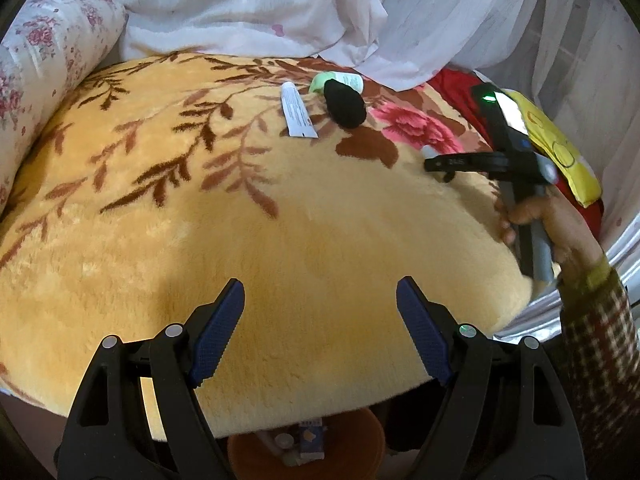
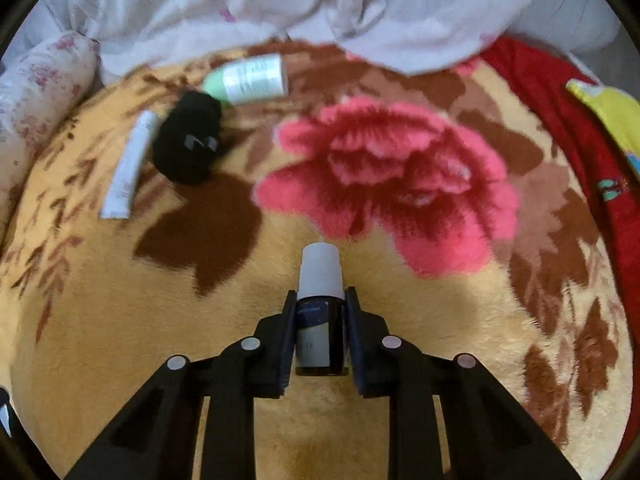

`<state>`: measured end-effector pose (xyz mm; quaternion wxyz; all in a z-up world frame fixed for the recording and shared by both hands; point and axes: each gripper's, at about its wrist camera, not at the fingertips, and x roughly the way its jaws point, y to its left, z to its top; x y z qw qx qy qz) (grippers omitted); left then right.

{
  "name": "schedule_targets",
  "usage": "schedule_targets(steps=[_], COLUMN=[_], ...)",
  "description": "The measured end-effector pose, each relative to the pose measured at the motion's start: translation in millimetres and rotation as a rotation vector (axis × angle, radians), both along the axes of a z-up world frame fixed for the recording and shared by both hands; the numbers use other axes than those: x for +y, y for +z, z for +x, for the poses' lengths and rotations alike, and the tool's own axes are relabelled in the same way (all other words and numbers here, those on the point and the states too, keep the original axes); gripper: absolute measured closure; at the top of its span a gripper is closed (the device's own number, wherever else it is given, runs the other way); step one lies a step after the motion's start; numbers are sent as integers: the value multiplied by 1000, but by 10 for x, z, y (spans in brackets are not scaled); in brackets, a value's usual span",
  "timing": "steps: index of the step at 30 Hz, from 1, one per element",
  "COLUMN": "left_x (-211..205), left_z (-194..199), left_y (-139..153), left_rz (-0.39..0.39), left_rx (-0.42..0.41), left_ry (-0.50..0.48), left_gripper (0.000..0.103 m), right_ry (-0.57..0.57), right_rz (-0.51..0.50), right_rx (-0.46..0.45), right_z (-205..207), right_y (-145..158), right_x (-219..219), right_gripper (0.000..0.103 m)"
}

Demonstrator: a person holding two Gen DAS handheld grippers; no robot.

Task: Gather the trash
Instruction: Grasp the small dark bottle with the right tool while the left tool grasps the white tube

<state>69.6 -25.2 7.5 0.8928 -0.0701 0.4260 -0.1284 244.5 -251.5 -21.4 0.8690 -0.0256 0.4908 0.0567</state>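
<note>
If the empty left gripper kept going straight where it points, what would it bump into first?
Most likely just the fluffy yellow blanket. The left gripper is open and angled down at bare blanket; the white tube and black sock lie farther off.

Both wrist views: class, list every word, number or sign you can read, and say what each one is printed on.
"10": on the pale label of the small dark bottle, only just legible; the print on its blue band is too small.
Print on the white tube: too small.
Label of the green-capped bottle: blurred.
Grey mark on the black sock: unreadable.
Red outlines on the yellow bag: no readable word.
</note>
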Motion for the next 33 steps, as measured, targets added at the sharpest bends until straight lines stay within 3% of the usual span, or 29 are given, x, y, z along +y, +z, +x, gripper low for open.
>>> schedule_targets(steps=[6, 11, 14, 20, 31, 33], left_x=[3, -69, -118, -246, -323, -301], left_z=[375, 798, 1116, 1787, 2521, 2592], left_y=[103, 236, 253, 59, -280, -315], left_rz=[-1, 36, 63, 83, 137, 147], left_rx=[-24, -89, -102, -37, 5, 17], left_ry=[39, 77, 108, 134, 210, 228], left_gripper=[26, 26, 26, 26, 27, 31], right_ry=[20, 45, 66, 85, 98, 104], right_rz=[141, 177, 167, 169, 192, 191], right_rx=[-160, -253, -282, -329, -366, -367], right_z=[-467, -689, -759, -874, -988, -1005], right_y=[362, 567, 626, 709, 773, 779], right_x=[76, 240, 291, 276, 186, 190], right_gripper=[80, 80, 80, 80, 80, 80])
